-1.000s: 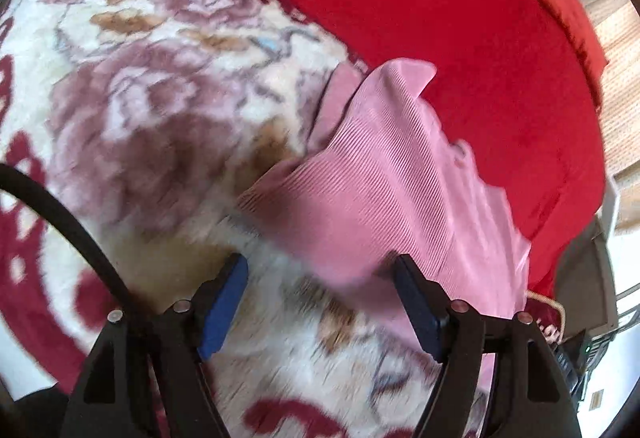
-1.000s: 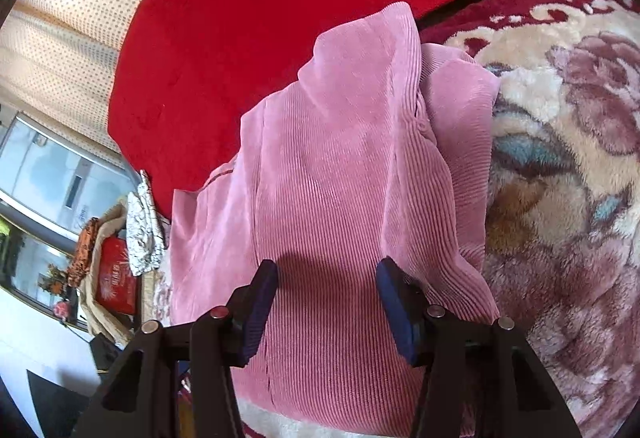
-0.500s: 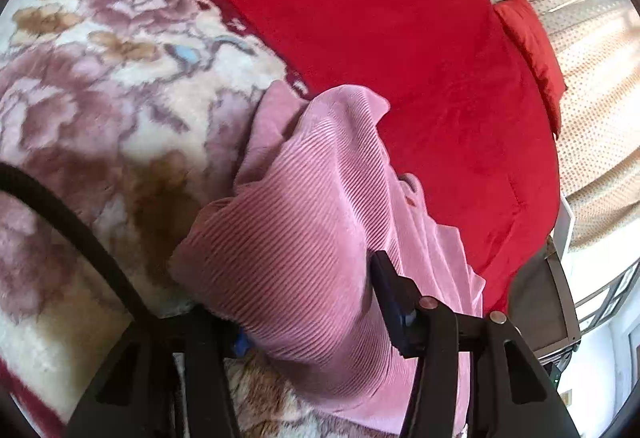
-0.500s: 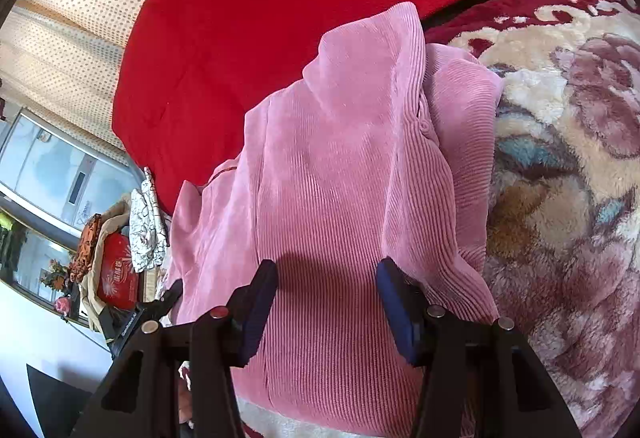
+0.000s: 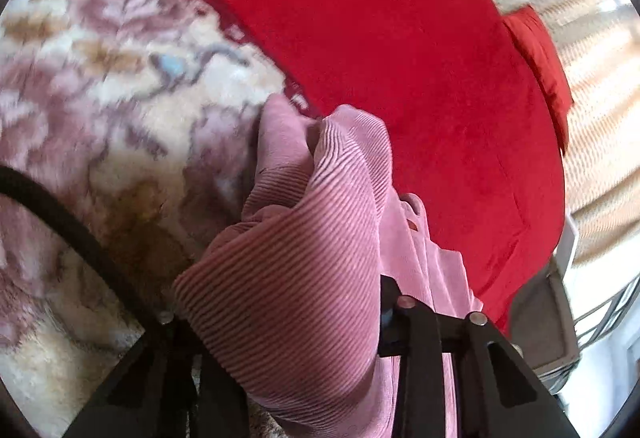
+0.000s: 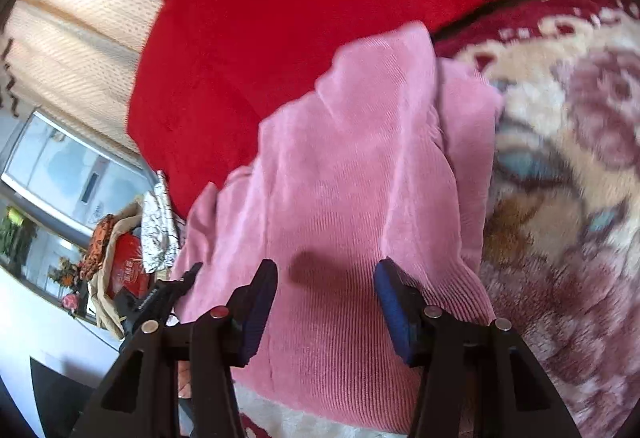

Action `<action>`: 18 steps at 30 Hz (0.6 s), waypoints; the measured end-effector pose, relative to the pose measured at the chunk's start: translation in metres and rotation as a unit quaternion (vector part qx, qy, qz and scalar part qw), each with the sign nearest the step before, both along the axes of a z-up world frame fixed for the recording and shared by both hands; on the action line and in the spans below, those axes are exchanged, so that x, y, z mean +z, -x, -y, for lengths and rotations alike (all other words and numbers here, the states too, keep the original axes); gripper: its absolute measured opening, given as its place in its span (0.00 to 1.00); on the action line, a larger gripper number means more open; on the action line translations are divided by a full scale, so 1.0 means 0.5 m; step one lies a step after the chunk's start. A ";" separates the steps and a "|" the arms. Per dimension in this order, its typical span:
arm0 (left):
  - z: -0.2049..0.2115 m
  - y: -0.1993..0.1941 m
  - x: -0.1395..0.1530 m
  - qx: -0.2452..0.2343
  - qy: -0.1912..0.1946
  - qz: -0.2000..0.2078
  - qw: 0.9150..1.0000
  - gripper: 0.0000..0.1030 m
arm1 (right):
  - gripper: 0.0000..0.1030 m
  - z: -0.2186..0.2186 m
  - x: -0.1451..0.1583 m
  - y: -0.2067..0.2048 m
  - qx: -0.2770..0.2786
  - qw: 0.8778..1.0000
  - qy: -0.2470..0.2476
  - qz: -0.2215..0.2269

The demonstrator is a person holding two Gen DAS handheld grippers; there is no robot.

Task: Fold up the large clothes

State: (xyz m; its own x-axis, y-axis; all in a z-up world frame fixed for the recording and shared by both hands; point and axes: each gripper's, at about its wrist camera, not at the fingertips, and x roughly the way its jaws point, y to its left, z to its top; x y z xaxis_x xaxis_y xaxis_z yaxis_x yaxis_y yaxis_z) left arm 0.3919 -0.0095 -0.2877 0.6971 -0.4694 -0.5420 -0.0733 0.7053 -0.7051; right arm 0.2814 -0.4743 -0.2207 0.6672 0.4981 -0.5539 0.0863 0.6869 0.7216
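A pink ribbed garment [image 5: 320, 238] lies on a floral plush blanket [image 5: 100, 77], partly over a red cover [image 5: 400, 57]. My left gripper [image 5: 284, 310] has a thick raised fold of it between its jaws, which are closing. The cloth hides the left finger, and the right pad presses against the fold's side. In the right wrist view the garment [image 6: 360, 157] spreads out ahead. My right gripper [image 6: 324, 298] sits over its near part, jaws apart and closing slightly, its blue pads on either side of flat cloth without pinching it.
A black cable [image 5: 60, 213] crosses the blanket at left. A red pillow [image 5: 540, 57] lies by a dotted curtain. Beside the bed are bags and clutter [image 6: 120, 262] under a window [image 6: 60, 165]. The floral blanket [image 6: 560, 238] runs on to the right.
My left gripper moved in over the garment's edge and its jaws narrowed around a fold, which now stands bunched and raised. The right gripper has hardly moved.
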 end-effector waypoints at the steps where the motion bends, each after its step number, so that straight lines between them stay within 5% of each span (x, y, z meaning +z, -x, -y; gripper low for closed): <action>1: 0.005 0.001 0.008 -0.003 -0.010 0.007 1.000 0.33 | 0.52 0.005 0.011 0.008 -0.010 1.000 0.008 0.016; 4: 0.022 0.005 0.034 -0.014 -0.036 0.027 0.999 0.32 | 0.52 0.018 0.014 0.017 -0.033 0.999 0.020 0.021; 6: 0.036 0.008 0.052 -0.023 -0.057 0.042 0.997 0.31 | 0.37 0.018 -0.022 0.000 -0.022 0.999 0.019 -0.025; 7: 0.051 0.011 0.067 -0.031 -0.078 0.056 0.995 0.31 | 0.29 0.017 -0.039 -0.006 -0.018 0.999 0.022 -0.043; 11: 0.125 0.050 0.126 -0.078 -0.154 0.120 0.978 0.30 | 0.29 0.037 -0.046 0.000 -0.014 0.999 -0.010 -0.042; 14: 0.214 0.094 0.160 -0.130 -0.223 0.176 0.950 0.29 | 0.29 0.054 -0.056 0.000 -0.005 0.998 -0.041 -0.046; 18: 0.379 0.183 0.155 -0.229 -0.337 0.243 0.880 0.29 | 0.29 0.085 -0.073 0.004 0.001 0.995 -0.092 -0.049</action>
